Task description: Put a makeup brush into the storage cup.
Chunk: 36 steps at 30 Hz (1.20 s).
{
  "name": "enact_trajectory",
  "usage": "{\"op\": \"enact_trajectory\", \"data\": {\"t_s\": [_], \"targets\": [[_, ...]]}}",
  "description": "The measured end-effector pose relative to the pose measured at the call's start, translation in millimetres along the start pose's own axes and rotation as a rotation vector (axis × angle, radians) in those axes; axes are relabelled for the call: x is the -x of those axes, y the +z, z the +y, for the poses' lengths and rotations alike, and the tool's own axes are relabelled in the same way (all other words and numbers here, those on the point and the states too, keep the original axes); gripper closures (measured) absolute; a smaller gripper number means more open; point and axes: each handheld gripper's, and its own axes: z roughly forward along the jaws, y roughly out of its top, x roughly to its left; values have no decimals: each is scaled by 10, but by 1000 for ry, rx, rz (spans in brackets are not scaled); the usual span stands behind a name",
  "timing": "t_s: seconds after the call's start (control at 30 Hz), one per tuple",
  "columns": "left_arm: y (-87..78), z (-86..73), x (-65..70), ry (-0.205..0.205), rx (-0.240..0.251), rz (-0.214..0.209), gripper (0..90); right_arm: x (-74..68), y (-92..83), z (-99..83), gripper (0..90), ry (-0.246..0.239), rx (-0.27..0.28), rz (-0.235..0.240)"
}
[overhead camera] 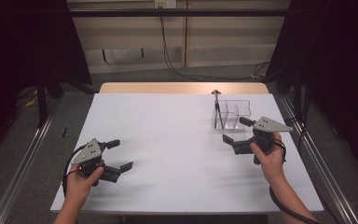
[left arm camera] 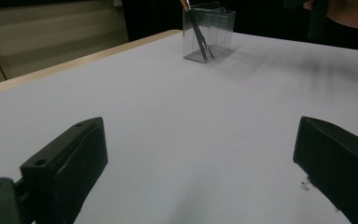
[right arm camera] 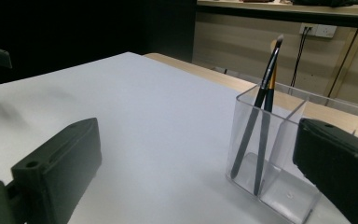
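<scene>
Hands grip both tools from behind, with forearms entering at the near edge of the worktop [overhead camera: 177,140]. The right hand [overhead camera: 268,156] holds the right gripper [overhead camera: 237,130] just beside the clear organizer [overhead camera: 233,113], on its near right side, jaws pointing toward the organizer's near end. The jaws stand spread wide and hold nothing. A grey three-cornered plate sits on top of this gripper, tilted slightly.

The left hand [overhead camera: 81,179] holds the left gripper [overhead camera: 120,154] well apart from the organizer, toward the near left corner of the worktop. Its jaws are likewise spread wide and empty, pointing across the worktop toward the organizer.

In the right gripper view the organizer [right arm camera: 270,158] stands close ahead, near the right jaw and not touched by it. In the left gripper view the organizer [left arm camera: 209,31] stands far ahead, between the lines of the two jaws.

The organizer is a transparent rectangular box with inner dividers forming several compartments. It stands upright near the far right corner of the worktop. Two slim brushes [right arm camera: 260,121] lean in its end compartment: one with a dark handle, one with an orange-brown section on its upper handle. Their tips rise above the rim. The other compartments appear empty.
</scene>
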Motion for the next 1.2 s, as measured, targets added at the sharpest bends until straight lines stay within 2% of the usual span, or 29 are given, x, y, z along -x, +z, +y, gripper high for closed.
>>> {"op": "enact_trajectory", "data": {"t_s": [1.2], "targets": [[1, 3, 8, 0, -3, 5, 28, -13, -307, -239, 9, 19, -25, 3]]}}
